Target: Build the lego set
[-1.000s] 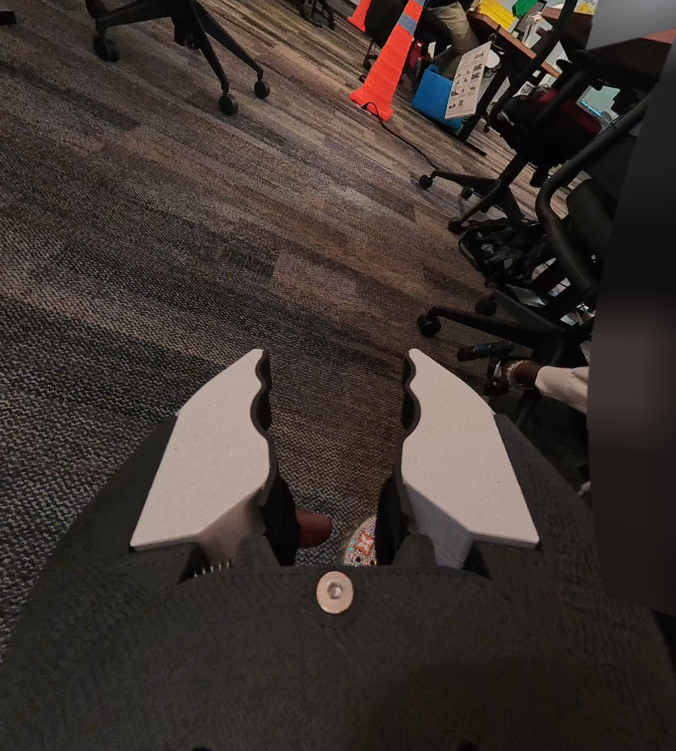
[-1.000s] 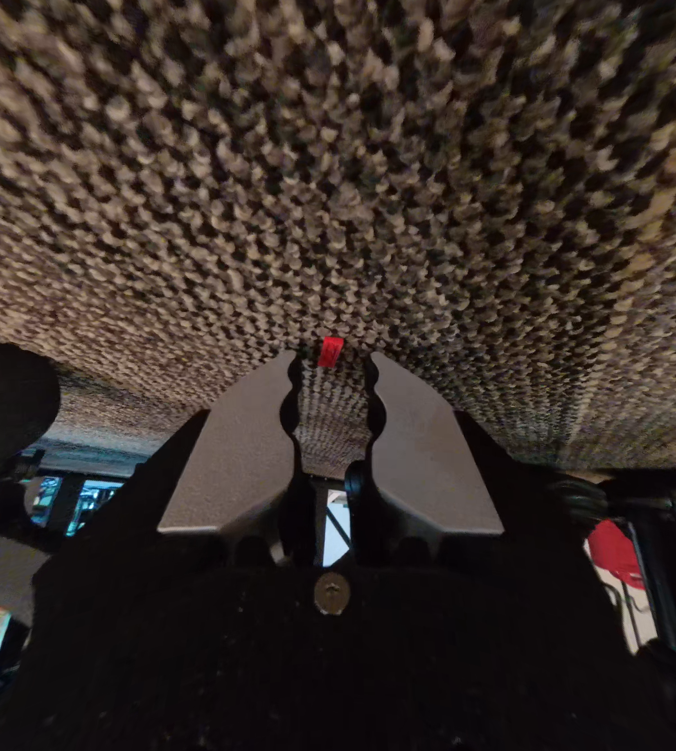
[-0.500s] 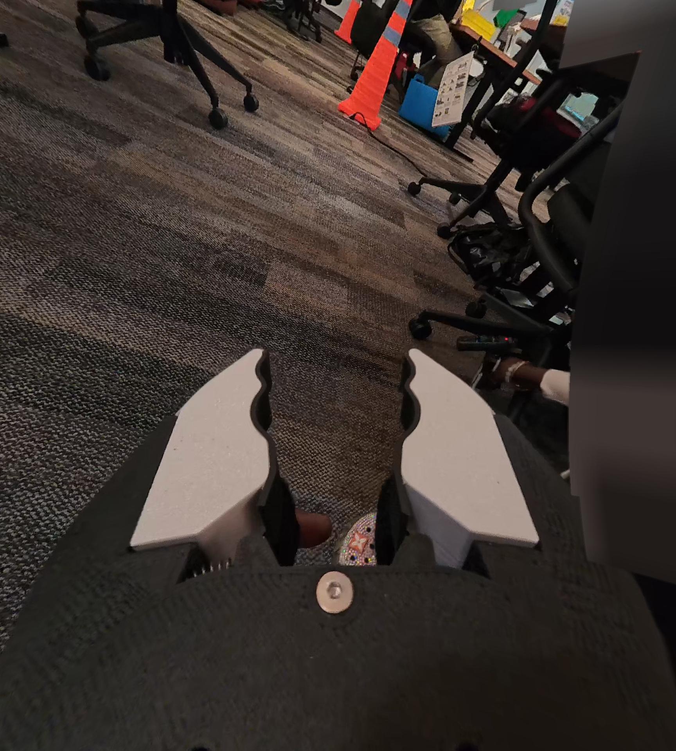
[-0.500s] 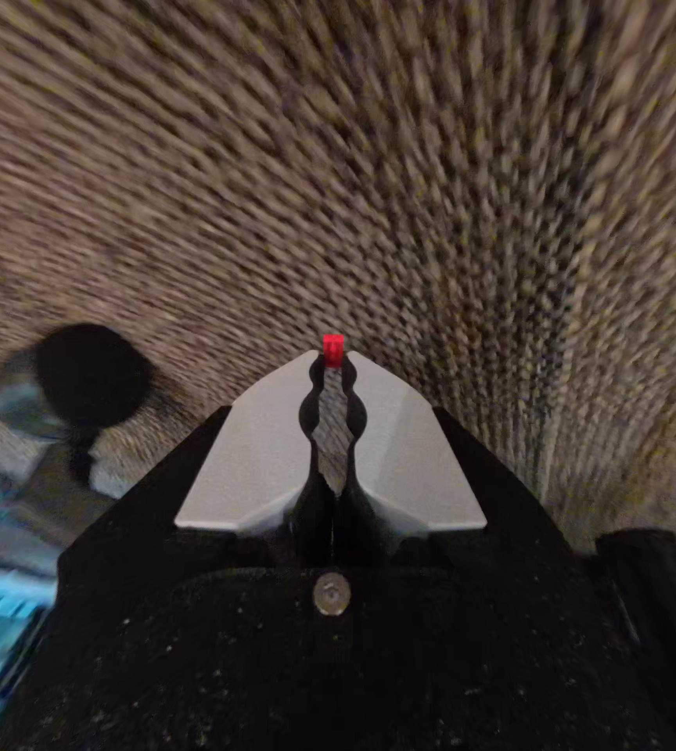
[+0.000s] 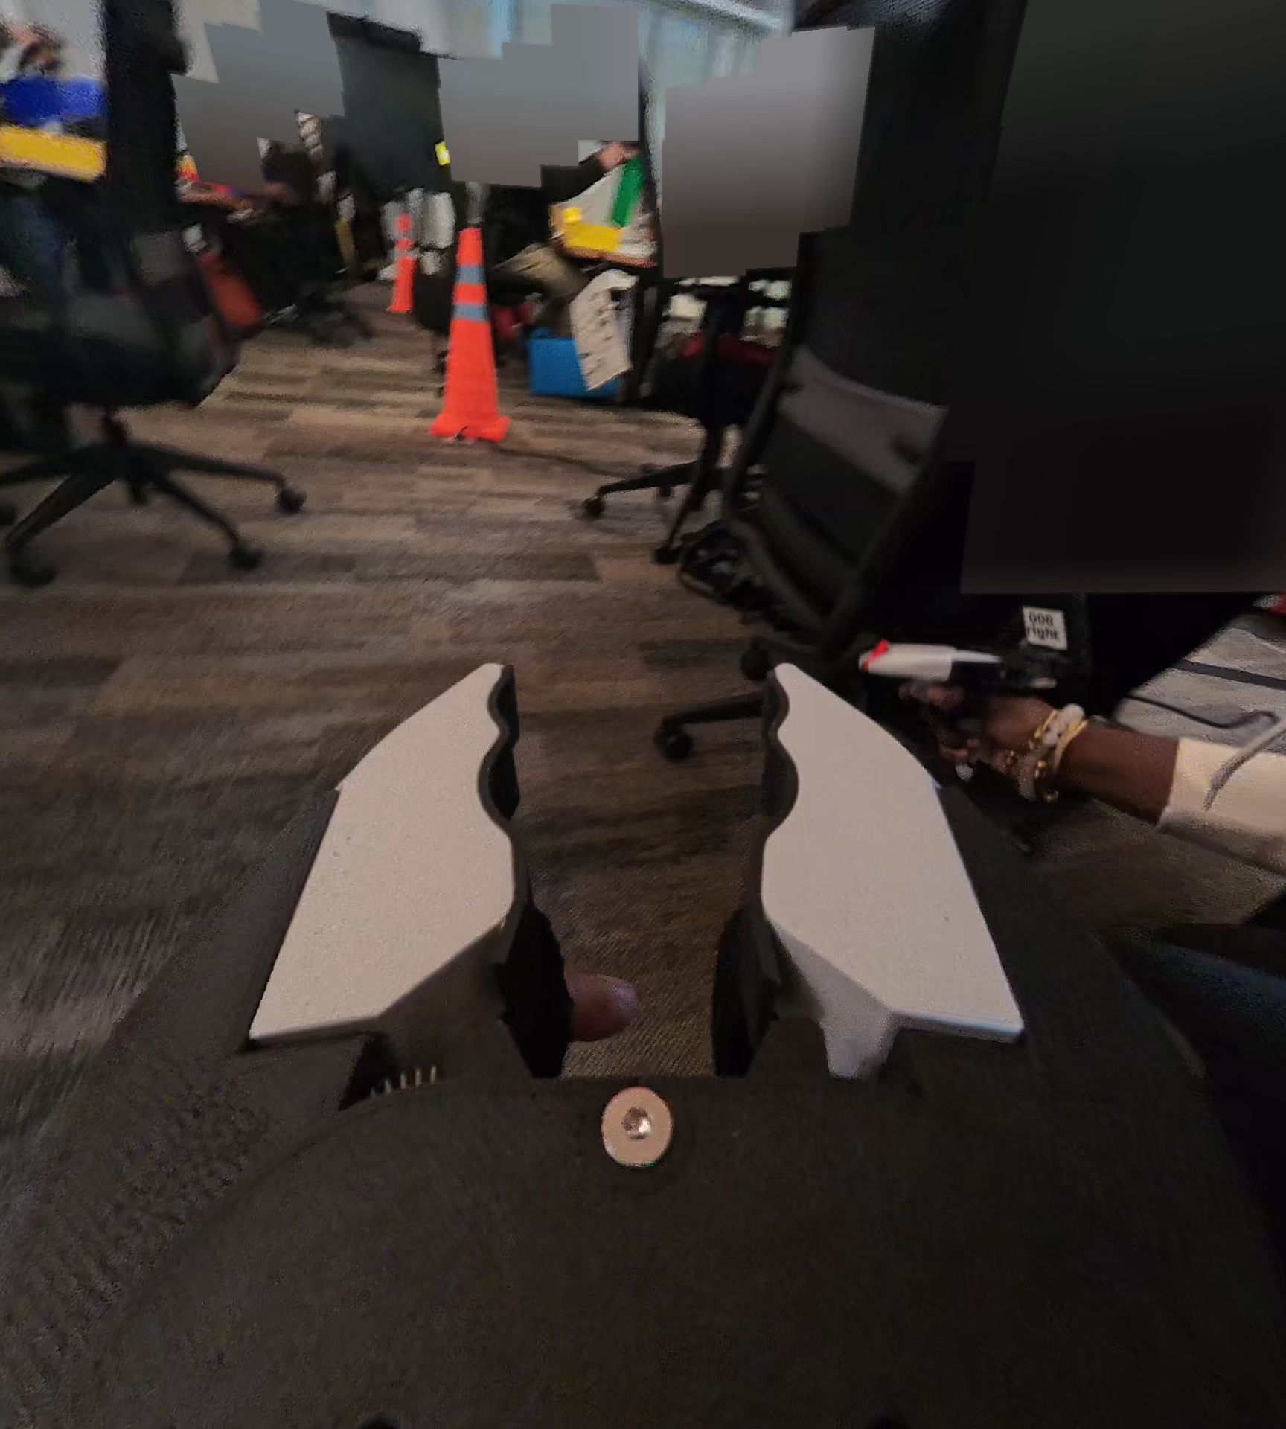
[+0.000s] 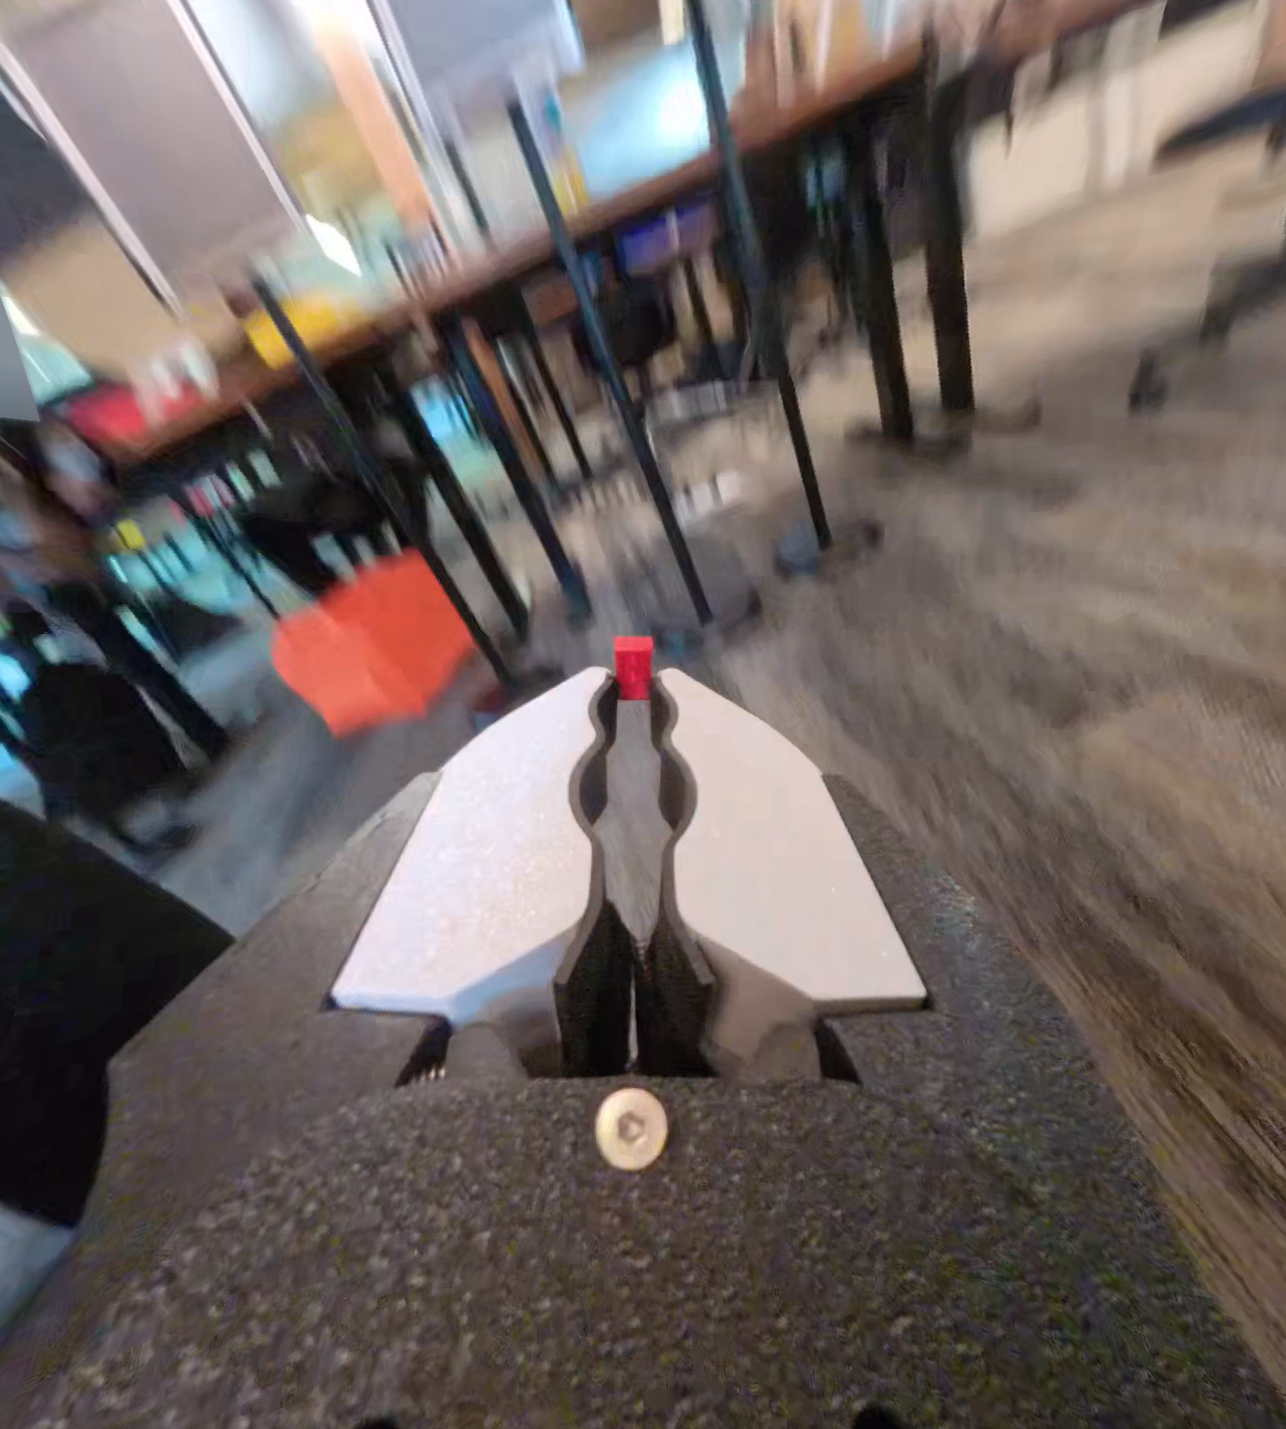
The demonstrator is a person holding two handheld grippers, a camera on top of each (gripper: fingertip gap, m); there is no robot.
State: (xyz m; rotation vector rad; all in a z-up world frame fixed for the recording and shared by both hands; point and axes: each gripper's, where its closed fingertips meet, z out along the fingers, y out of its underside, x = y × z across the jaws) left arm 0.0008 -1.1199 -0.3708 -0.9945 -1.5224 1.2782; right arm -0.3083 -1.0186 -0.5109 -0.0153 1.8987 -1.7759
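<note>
My right gripper (image 6: 634, 674) is shut on a small red lego piece (image 6: 634, 666), which sticks out past its tips, held well above the carpet. My left gripper (image 5: 638, 674) is open and empty, pointing across the carpeted floor. In the left wrist view the right gripper (image 5: 876, 661) shows at the right, held in a hand (image 5: 1011, 734) with bracelets, the red piece a small red spot at its tip. No lego set is in view.
Grey-brown carpet (image 5: 315, 696) covers the floor. Office chairs stand at left (image 5: 129, 464) and right (image 5: 841, 479). An orange cone (image 5: 468, 348) stands in the aisle and shows blurred in the right wrist view (image 6: 377, 642). Desks with dark legs (image 6: 609, 371) lie beyond.
My right gripper closed on the red piece on the carpet and lifted it, swinging up to face the room. My left gripper tilted up, staying open.
</note>
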